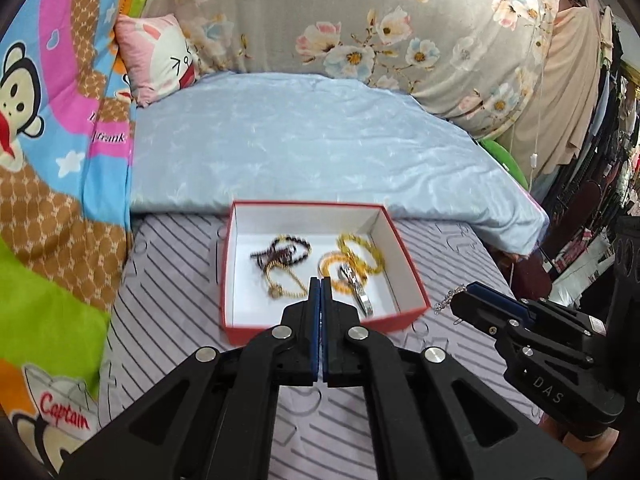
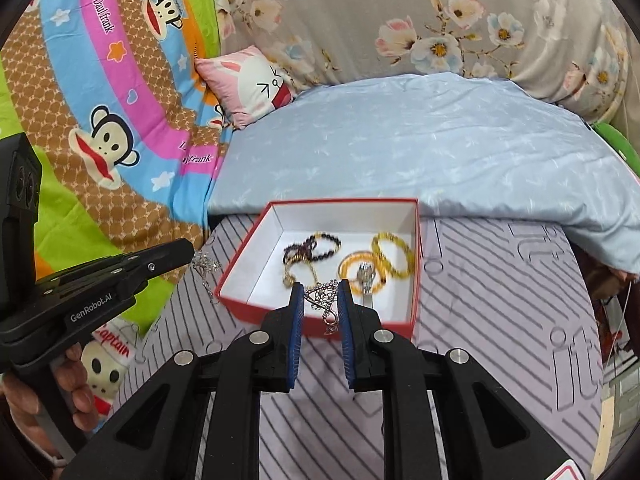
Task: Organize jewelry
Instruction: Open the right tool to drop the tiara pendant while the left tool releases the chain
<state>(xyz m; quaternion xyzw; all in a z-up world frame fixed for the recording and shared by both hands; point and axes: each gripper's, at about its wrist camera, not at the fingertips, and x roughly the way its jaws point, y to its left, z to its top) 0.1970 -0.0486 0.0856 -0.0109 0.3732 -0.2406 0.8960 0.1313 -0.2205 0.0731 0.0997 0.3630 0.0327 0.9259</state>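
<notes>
A red box (image 1: 320, 326) with a white inside (image 2: 416, 240) sits on the striped mat. It holds dark bead bracelets (image 1: 280, 254), a gold chain (image 1: 280, 286), amber bangles (image 2: 394, 258) and a silver watch (image 2: 366, 276). My left gripper (image 1: 321, 284) is shut and empty over the box's near edge. My right gripper (image 2: 320, 292) is part closed on a silver chain (image 2: 324, 300) that hangs between its pads at the box's near wall. In the left wrist view the right gripper (image 1: 460, 294) holds the chain (image 1: 446, 300) right of the box. Another silver piece (image 2: 206, 266) lies left of the box.
A striped lilac mat (image 2: 500, 300) covers the near bed. A light blue quilt (image 1: 300, 140) lies behind the box. A pink rabbit pillow (image 1: 160, 56), a cartoon monkey blanket (image 2: 100, 100) and a floral cover (image 2: 440, 20) lie at the back and left.
</notes>
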